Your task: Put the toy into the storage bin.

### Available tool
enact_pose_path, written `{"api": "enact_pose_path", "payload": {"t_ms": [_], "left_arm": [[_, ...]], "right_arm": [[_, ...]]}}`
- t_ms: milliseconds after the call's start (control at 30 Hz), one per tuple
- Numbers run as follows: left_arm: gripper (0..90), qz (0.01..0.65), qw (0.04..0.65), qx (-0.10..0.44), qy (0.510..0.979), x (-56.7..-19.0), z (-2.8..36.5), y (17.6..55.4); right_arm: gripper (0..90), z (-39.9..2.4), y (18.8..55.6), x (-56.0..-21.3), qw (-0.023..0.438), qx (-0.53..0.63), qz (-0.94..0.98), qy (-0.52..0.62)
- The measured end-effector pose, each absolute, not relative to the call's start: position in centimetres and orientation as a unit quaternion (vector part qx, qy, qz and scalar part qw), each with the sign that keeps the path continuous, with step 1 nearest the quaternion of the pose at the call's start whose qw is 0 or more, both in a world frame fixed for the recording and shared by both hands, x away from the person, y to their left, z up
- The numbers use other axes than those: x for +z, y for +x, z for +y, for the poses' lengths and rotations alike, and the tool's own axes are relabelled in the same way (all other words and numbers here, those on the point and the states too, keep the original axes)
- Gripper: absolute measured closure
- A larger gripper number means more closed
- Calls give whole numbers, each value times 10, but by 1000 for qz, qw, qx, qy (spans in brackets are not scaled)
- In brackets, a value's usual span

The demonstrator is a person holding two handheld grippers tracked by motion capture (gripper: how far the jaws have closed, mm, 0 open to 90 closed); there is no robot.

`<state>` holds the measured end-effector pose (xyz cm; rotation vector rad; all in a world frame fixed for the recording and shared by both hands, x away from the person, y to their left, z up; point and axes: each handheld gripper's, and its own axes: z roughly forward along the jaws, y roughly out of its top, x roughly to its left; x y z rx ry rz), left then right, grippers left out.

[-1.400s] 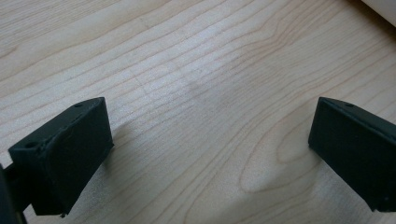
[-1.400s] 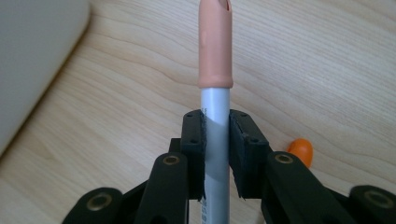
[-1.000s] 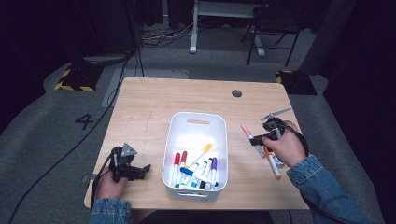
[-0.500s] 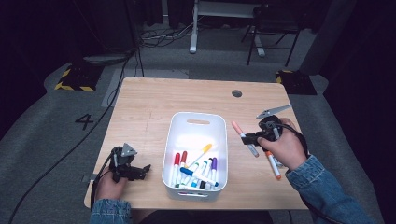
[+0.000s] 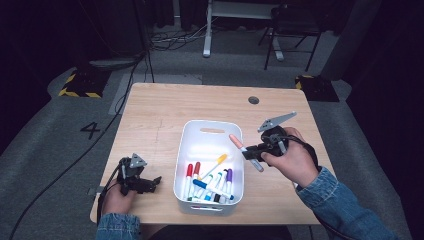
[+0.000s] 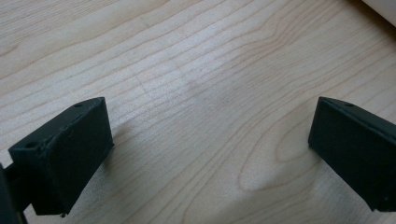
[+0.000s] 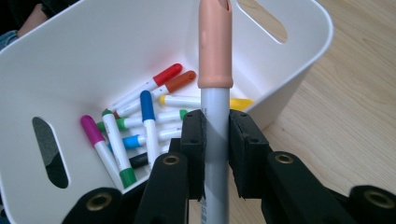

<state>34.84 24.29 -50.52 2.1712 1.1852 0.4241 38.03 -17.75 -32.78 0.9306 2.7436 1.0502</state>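
Holding a grey marker with a peach cap (image 7: pixel 215 116) tight, the right gripper (image 7: pixel 215 140) hung beside the white plastic bin's (image 5: pixel 210 127) right rim; dropped early, it might miss. The left gripper (image 5: pixel 142 182) rested wide open, empty, near the table's (image 5: pixel 165 107) front left corner.

This looks like a lab or recording studio, not a home. A small wooden table (image 5: pixel 165 107) stands alone in the middle of the frame on grey carpet (image 5: pixel 45 150), lit from above while the surroundings fall into darkness. A white "4" (image 5: pixel 90 130) is marked on the floor at left. Yellow-black hazard tape (image 5: pixel 76 86) edges a dark base at upper left, and another taped base (image 5: pixel 312 82) sits at upper right. Cables (image 5: pixel 175 37) trail across the floor at top centre, beside the white leg of a stand (image 5: pixel 206 30) and a black chair (image 5: pixel 290 25).
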Motion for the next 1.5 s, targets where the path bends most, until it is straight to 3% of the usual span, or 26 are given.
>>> {"api": "enact_pose_path", "payload": {"t_ms": [800, 1500], "left_arm": [[0, 448, 313, 155, 823, -506, 243, 349], [0, 448, 313, 155, 823, -506, 243, 349]], "right_arm": [[774, -132, 361, -316, 0, 366, 896, 251], [774, -117, 353, -335, 6, 333, 916, 224]]}}
